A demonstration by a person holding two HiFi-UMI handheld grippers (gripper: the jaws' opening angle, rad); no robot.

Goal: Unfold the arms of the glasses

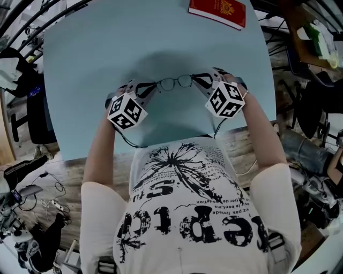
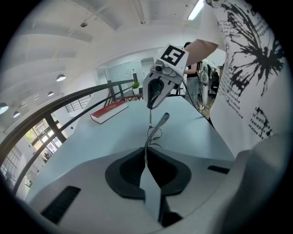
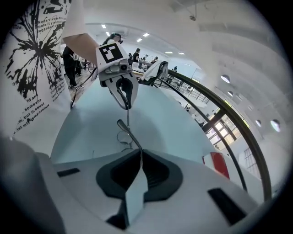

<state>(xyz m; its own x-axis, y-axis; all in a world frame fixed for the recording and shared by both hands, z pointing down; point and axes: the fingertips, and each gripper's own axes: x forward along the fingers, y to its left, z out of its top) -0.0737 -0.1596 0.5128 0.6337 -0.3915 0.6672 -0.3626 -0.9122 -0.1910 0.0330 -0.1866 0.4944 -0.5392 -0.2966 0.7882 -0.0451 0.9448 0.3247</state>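
1. Left tool [image 1: 144, 89] hangs over the middle of the tabletop [image 1: 80, 59], a little toward its near edge. Its jaws are closed tight on a thin metal part at the left end of the glasses [image 1: 176, 82].
2. The glasses seem to be held in the air above the tabletop, stretched between the two tools. Both lenses are turned up toward the head view, and nothing except the jaws touches them.
3. The right tool [image 1: 202, 80] stands at about the same height. Its jaws are also pressed together, on the right end of the glasses.
4. A red book [image 1: 217, 12] lies at the far right corner of the tabletop, well apart from the work.
5. In the left tool's own view, one arm [image 2: 164, 119] with a flattened tip runs from the jaws toward the right tool. In the right tool's view, a second arm [image 3: 121, 124] points toward the left tool.
6. From this I judge that both arms lie along the frame or are only partly swung out. The glasses are picked up, but the unfolding is not yet done. The exact angle at the hinges I cannot tell.
7. What is left, in my opinion, is to swing each arm outward while the other tool keeps the frame steady.
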